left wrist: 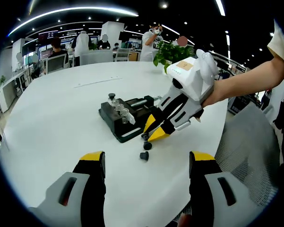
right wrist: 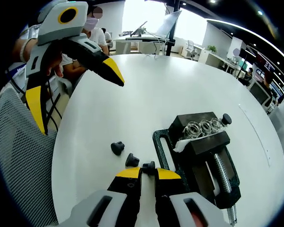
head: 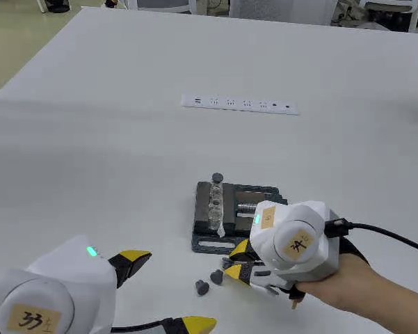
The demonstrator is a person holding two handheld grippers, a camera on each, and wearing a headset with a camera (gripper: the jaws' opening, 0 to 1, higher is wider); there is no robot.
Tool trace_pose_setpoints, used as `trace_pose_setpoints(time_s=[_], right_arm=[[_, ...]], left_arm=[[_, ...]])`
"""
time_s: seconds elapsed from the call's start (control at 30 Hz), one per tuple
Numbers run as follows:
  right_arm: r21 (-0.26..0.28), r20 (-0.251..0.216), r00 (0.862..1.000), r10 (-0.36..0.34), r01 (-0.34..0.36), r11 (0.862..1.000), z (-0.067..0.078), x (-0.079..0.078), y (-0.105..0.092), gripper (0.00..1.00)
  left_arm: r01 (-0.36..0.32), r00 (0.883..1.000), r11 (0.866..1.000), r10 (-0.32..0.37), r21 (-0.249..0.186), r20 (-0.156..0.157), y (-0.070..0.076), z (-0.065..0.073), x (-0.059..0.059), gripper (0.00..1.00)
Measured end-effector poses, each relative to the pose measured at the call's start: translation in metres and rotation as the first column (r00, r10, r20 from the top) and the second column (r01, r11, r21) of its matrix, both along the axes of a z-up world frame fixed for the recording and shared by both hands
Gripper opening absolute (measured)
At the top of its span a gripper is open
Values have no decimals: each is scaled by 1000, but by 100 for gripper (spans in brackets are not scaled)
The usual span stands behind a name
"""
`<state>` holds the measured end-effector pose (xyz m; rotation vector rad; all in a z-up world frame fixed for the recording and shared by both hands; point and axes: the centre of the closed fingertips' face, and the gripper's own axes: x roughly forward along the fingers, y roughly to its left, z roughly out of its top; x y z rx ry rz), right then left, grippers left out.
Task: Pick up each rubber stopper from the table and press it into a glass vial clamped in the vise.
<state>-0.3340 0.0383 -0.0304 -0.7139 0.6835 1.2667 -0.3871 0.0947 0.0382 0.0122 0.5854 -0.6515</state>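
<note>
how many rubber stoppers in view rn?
4. One stopper caps the end vial in the vise; two loose stoppers lie on the table; a fourth stopper sits pinched in the right gripper. More may hide behind it.

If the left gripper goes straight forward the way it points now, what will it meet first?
Probably the nearer loose rubber stopper on the table, straight ahead of the left gripper; the right gripper and vise lie behind it. Its height above the table is unclear.
</note>
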Motion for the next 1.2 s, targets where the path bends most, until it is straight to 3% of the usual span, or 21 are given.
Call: trace_pose_setpoints(time_s=[0.4,0.5,0.77,0.9,1.0,1.1,1.17,1.2], right_arm=[[21,8,1000,20,-20,1000,2,-1,-2,4],[46,24,1000,16,-17,999,12,0,-2,4],[73,136,990,45,-55,996,49,6,-12,4],[86,211,976,60,-79,993,72,7,-19,4],[82,278,958,74,-100,992,90,8,-24,4],[78,357,929,92,-128,989,108,5,-27,4],[46,413,904,108,-140,989,116,4,-31,4],[24,446,885,133,-160,987,121,1,-33,4]], left_arm=[[-3,1000,1000,3,-8,-5,-1,0,0,70],[-4,1000,1000,4,-20,-8,-2,2,1,69],[-15,1000,998,15,-66,-14,-2,13,13,67],[-7,1000,994,6,-112,-10,-11,28,21,63],[9,1000,992,-10,-129,-2,-14,38,27,60],[22,1000,990,-21,-140,10,-17,47,34,59],[30,999,988,-28,-154,15,-21,53,38,59],[42,999,985,-40,-167,15,-26,57,39,57]])
